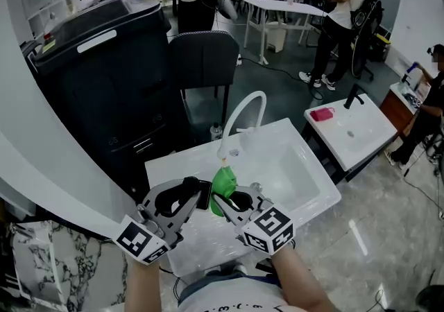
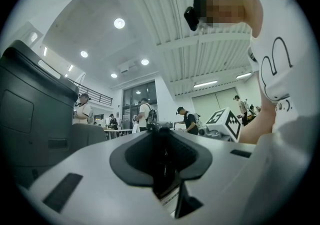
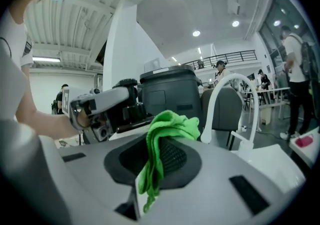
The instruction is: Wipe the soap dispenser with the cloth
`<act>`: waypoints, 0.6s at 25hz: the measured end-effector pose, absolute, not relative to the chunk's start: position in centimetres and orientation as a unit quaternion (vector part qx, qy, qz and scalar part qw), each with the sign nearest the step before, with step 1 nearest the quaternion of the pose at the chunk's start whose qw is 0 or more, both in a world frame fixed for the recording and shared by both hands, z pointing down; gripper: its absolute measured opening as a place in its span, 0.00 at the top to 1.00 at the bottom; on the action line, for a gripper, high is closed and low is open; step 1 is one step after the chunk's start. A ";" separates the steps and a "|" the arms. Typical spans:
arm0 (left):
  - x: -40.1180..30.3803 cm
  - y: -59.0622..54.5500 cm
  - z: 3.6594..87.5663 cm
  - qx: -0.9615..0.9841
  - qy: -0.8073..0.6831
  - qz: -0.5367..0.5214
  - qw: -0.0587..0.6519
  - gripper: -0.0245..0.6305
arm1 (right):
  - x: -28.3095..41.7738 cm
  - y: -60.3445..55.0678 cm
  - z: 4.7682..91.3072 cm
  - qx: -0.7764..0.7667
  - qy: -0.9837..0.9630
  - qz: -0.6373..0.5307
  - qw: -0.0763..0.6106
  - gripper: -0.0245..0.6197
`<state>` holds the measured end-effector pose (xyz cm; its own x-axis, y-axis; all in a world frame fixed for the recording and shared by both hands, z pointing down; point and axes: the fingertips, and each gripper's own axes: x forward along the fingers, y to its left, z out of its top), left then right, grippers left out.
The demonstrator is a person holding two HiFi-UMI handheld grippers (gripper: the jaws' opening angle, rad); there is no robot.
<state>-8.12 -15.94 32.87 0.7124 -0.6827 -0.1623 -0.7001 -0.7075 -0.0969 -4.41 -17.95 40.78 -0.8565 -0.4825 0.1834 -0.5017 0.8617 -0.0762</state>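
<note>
I have both tools up over the front of the sink [image 1: 313, 180], facing each other and nearly tip to tip. My left tool [image 1: 197, 194] is clamped on a dark upright thing with a pump-like top, which I take to be the soap dispenser [image 2: 162, 165]; it is held in the air above the sink's front left part, not standing on the worktop. My right tool [image 1: 223, 200] is clamped on the green cloth [image 1: 223, 184], which bunches up past its tips and hangs down between them. From the head view the cloth sits just beside the dispenser, but I cannot tell whether they touch.

I judge this to be the start of the wipe, or the moment before it. Next I need to press the cloth against the dispenser's side and drag it along, keeping the left hold firm so the dispenser does not twist or slip out.

The white tap [image 1: 244, 111] arches up at the back of the sink, well clear of both tools. A dark chair [image 1: 205, 58] and a large black bin [image 1: 104, 89] stand beyond the sink's back and left. Above the sink's middle the air is open, so I have room to sweep toward the sink's right
</note>
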 end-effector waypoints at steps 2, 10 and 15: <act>-8.1 -15.7 32.4 -0.922 0.374 0.066 0.078 0.82 | -4.4 -18.1 41.5 0.258 -0.960 0.064 0.088 0.89; -7.5 -14.0 32.0 -0.932 0.344 0.037 0.111 0.82 | -3.6 -19.4 42.9 0.230 -0.962 0.026 0.148 0.89; -5.8 -12.2 32.9 -0.939 0.303 -0.036 0.160 0.82 | -2.0 -19.9 39.1 0.170 -0.980 0.030 0.102 0.89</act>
<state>-5.78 -12.18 32.89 0.8139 -0.5802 -0.0291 -0.5572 -0.7655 -0.3218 -1.99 -19.86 39.15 -0.9215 -0.3270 0.2094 -0.3393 0.9404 -0.0248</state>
